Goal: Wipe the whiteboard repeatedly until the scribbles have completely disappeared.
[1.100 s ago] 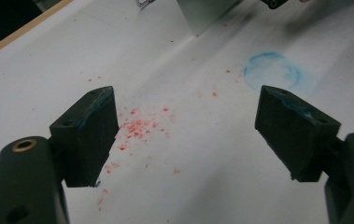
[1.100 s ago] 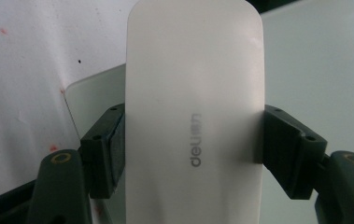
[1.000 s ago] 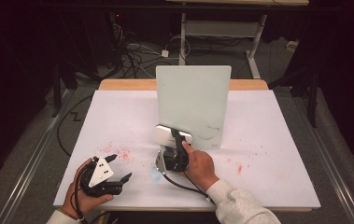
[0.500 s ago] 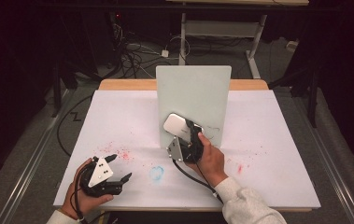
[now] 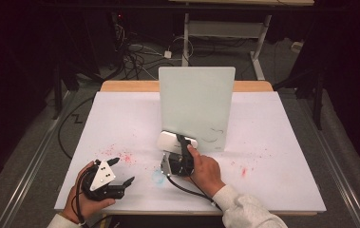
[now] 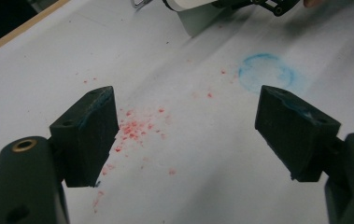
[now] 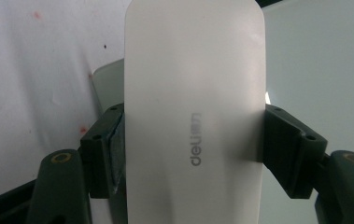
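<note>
The right gripper (image 5: 181, 145) is clamping a white eraser (image 5: 176, 140) across its width, and the eraser is lying level against the lower part of the upright board (image 5: 196, 107), near its bottom left corner. In the right gripper view the eraser (image 7: 194, 112) is sitting squarely between the two jaws, both pads pressing its long sides, with the board (image 7: 319, 70) just behind it.

That view is also showing grey "deli" lettering on the eraser's back, too small to read from above. The high view is showing a dark scribble (image 5: 213, 134) on the board to the right of the eraser. The left gripper view is giving the closest look at the red specks (image 6: 135, 128) and a blue ring (image 6: 265, 73) on the table (image 6: 34, 79).

The left gripper (image 5: 120, 172) is resting near the table's front left edge, its jaws standing wide apart and holding nothing.

Compared with a second ago, the right gripper is sitting in much the same low spot on the board, having dropped back from the higher position of half a second ago. The left hand is staying where it was.
</note>
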`<state>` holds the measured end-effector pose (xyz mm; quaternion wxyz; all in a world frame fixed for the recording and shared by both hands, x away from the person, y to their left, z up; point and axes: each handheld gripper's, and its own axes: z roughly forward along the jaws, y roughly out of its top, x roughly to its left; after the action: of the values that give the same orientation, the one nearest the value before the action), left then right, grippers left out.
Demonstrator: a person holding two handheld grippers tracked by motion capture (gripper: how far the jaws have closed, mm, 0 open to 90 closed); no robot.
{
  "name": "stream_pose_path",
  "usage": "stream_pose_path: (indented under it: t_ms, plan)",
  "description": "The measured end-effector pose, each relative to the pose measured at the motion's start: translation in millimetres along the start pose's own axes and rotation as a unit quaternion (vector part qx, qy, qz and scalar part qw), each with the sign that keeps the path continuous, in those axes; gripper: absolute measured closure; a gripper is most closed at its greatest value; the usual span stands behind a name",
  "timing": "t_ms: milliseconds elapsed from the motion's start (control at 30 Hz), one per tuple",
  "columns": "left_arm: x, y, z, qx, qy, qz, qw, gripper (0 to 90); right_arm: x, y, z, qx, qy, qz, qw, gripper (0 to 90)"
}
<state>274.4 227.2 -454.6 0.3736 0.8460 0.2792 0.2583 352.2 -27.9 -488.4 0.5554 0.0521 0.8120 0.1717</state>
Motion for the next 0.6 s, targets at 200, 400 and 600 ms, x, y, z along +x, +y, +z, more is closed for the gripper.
stream_pose_path:
  t_ms: [200,400,600]
  plan:
    - [-0.4,0.4,-0.4,-0.001,0.002,-0.002,1.0000,20.4,-7.7,-10.1,-3.3,0.020,-0.019,0.014,0.9995,31.1]
    - [-0.1,0.5,-0.6,-0.001,0.002,-0.002,1.0000,20.5,-21.3,2.1,-0.8,0.021,-0.066,0.038,0.9969,31.1]
    - [0.9,-0.4,-0.4,-0.002,-0.001,-0.004,1.0000,20.5,-9.6,8.5,1.7,0.016,-0.046,0.017,0.9987,31.1]
